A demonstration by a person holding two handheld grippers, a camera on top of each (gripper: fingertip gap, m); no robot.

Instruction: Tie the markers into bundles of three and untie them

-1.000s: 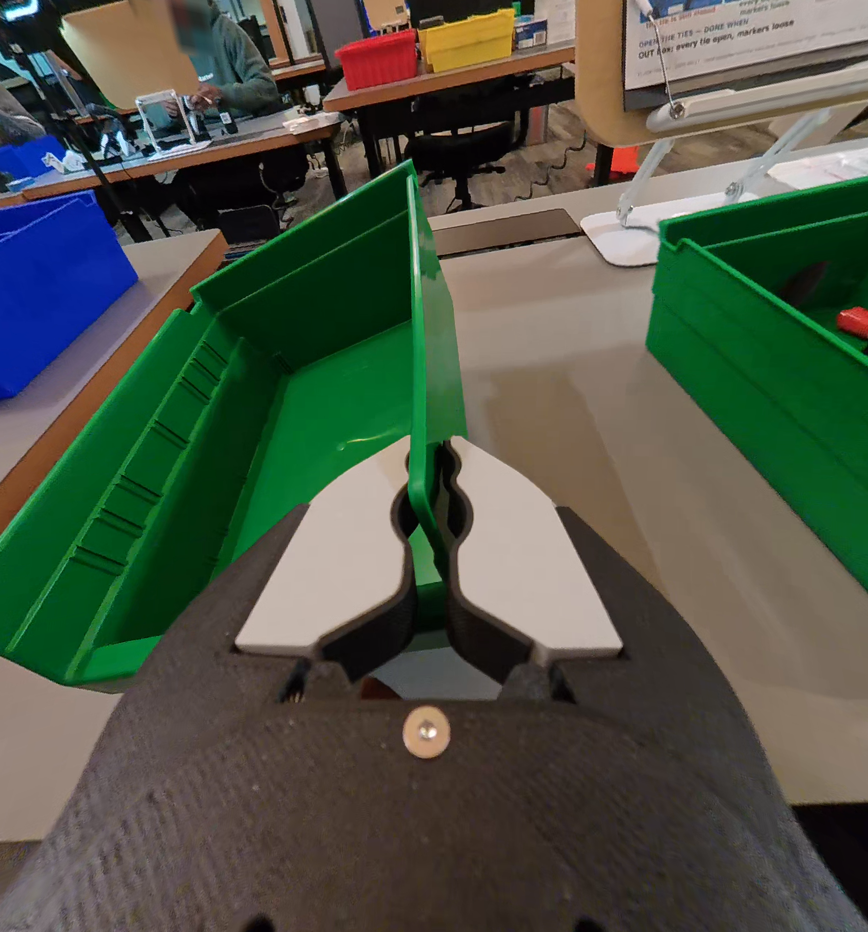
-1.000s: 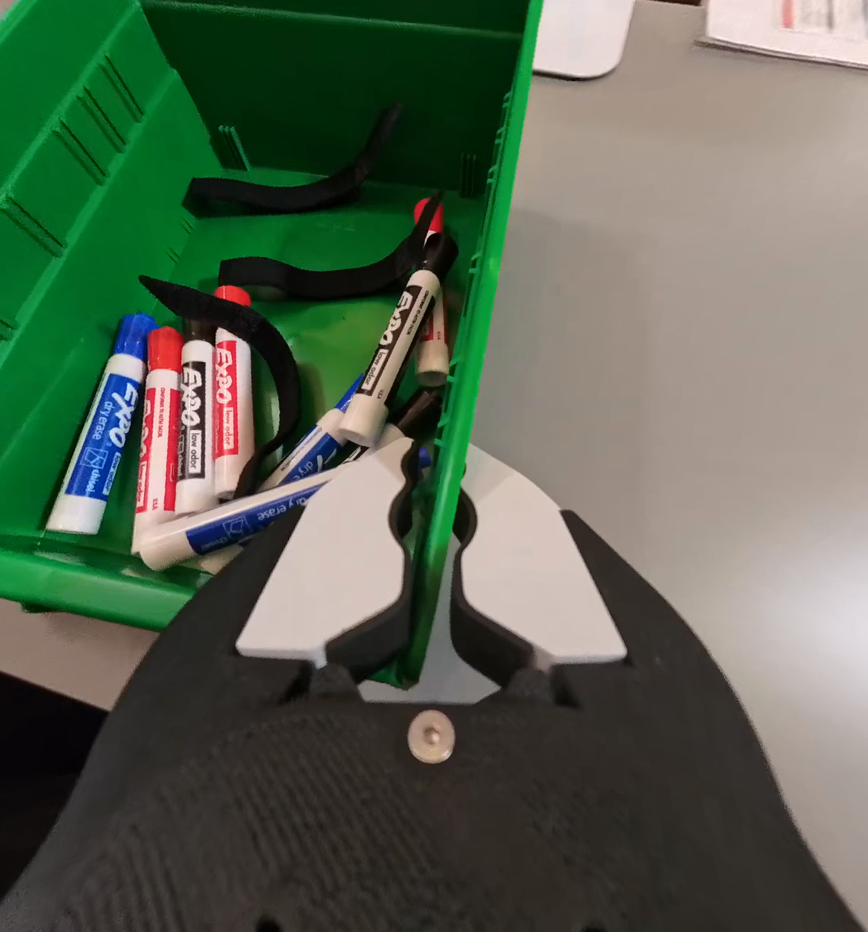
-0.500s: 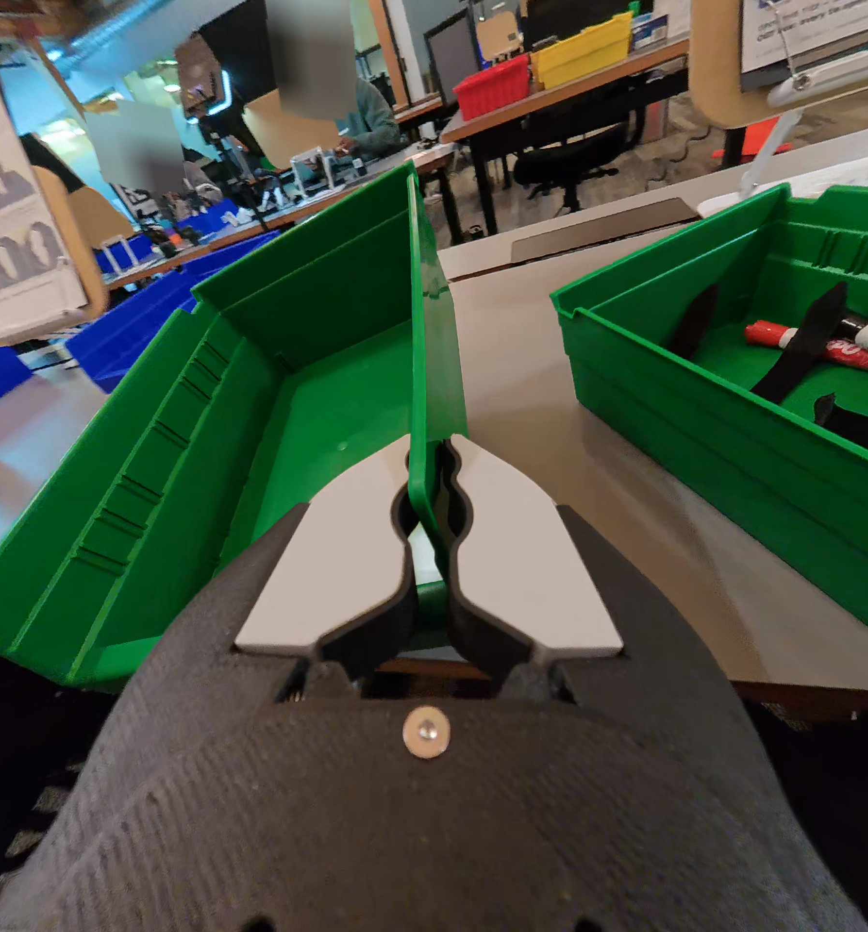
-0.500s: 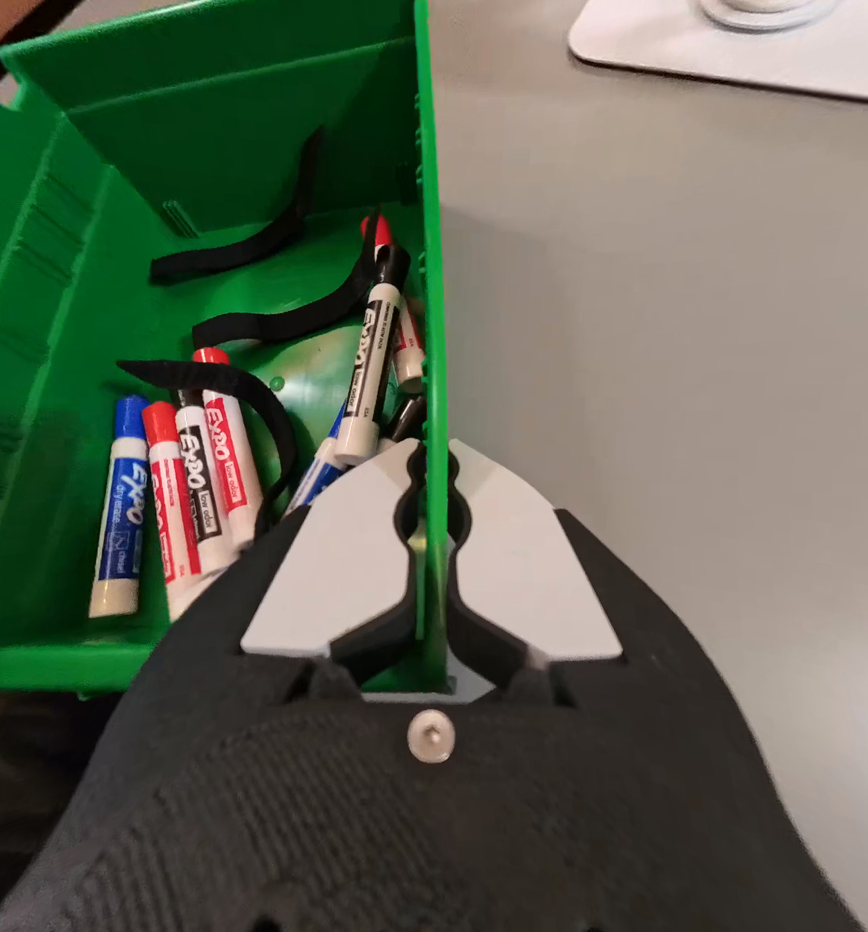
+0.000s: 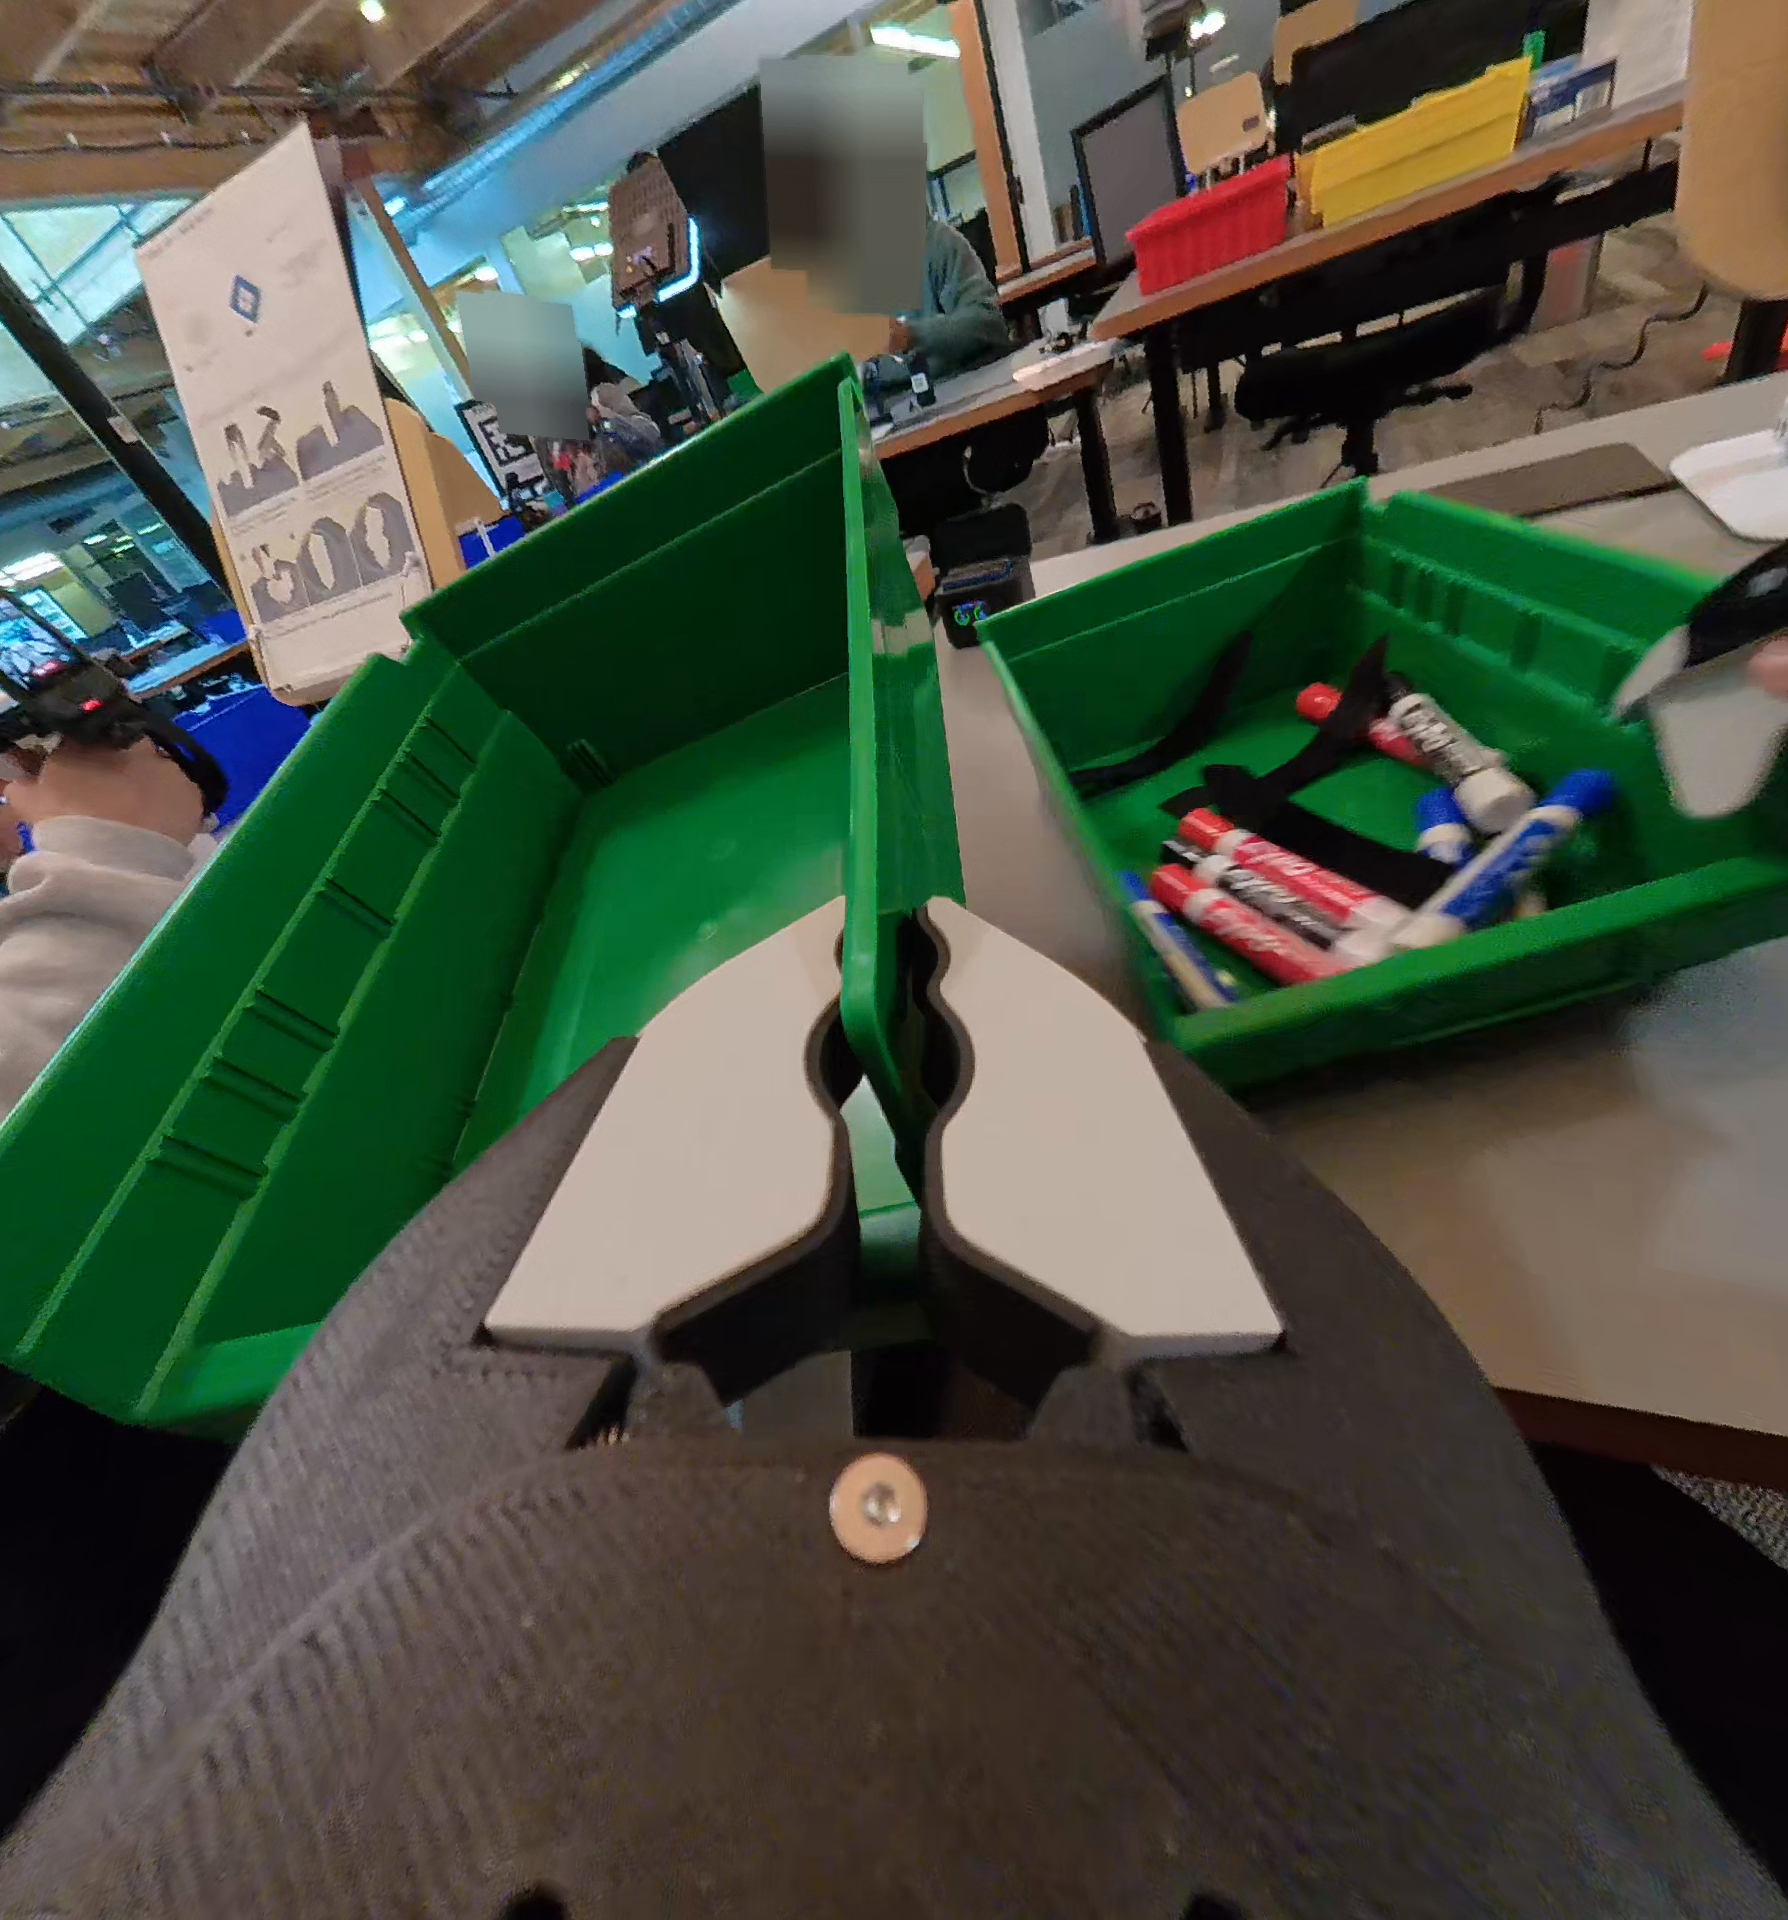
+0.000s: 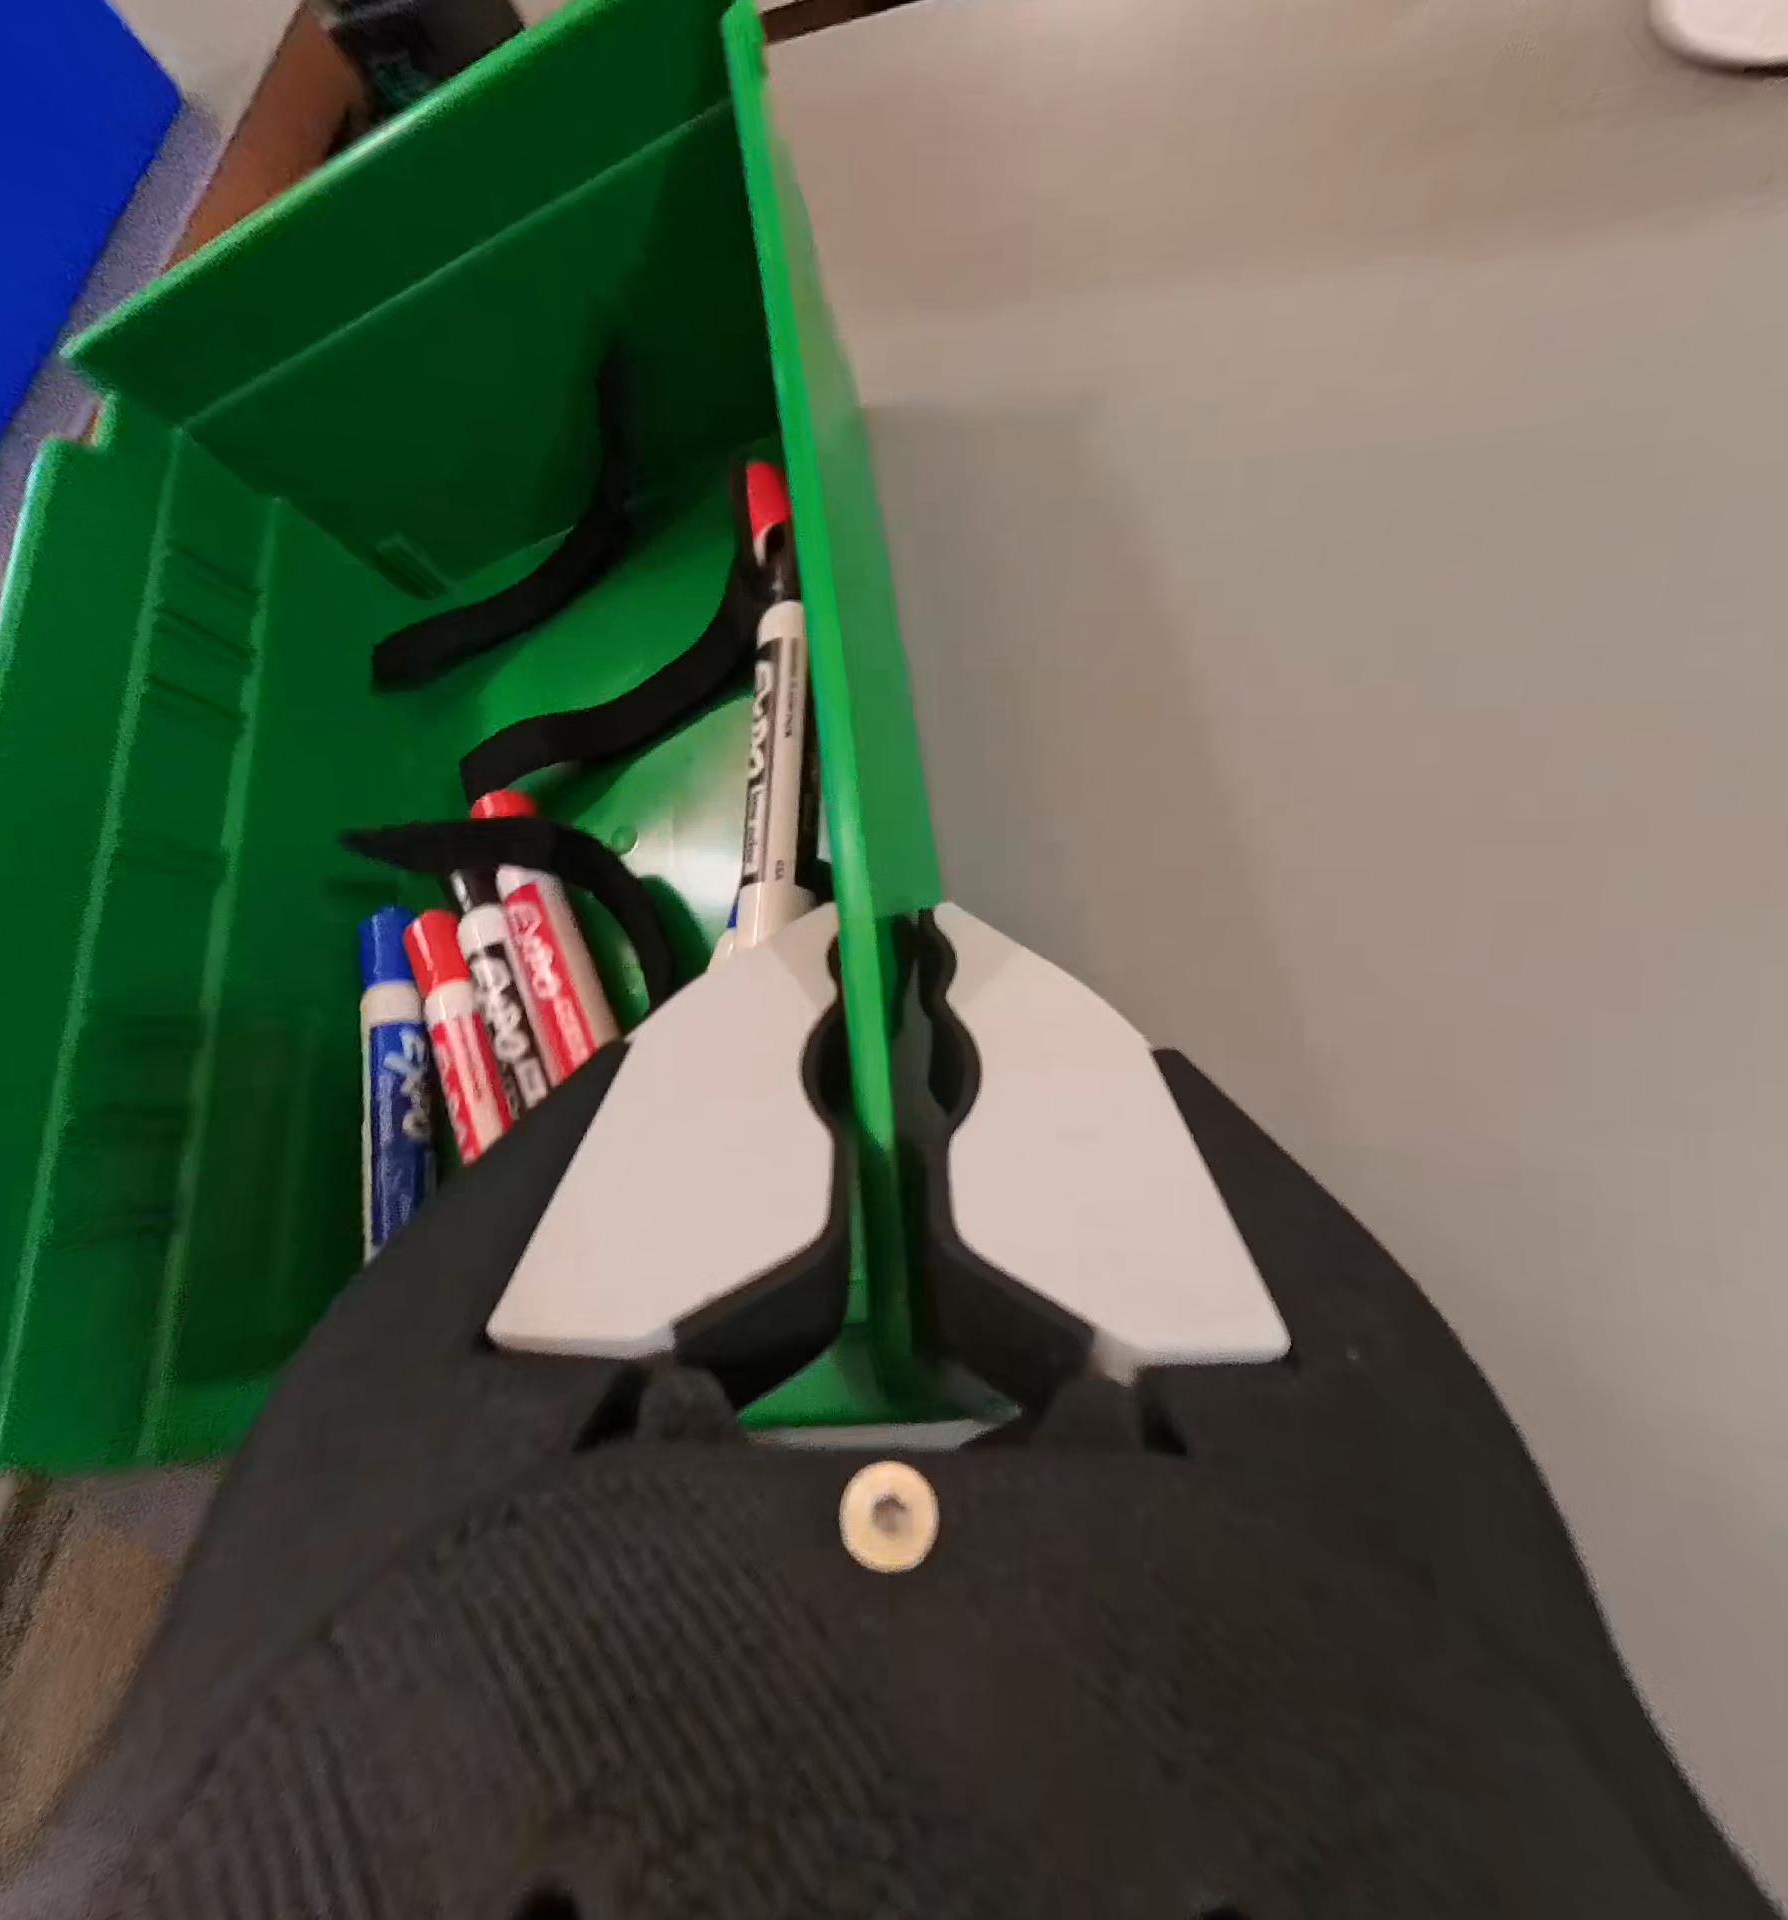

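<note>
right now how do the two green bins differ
The left gripper is shut on the right wall of an empty green bin; the right gripper is shut on the right wall of a filled green bin holding markers and black straps. Both look the same colour and shape.

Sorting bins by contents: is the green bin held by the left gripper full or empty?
Empty. The green bin clamped by the left gripper shows only bare floor; the markers lie in the other bin.
</note>
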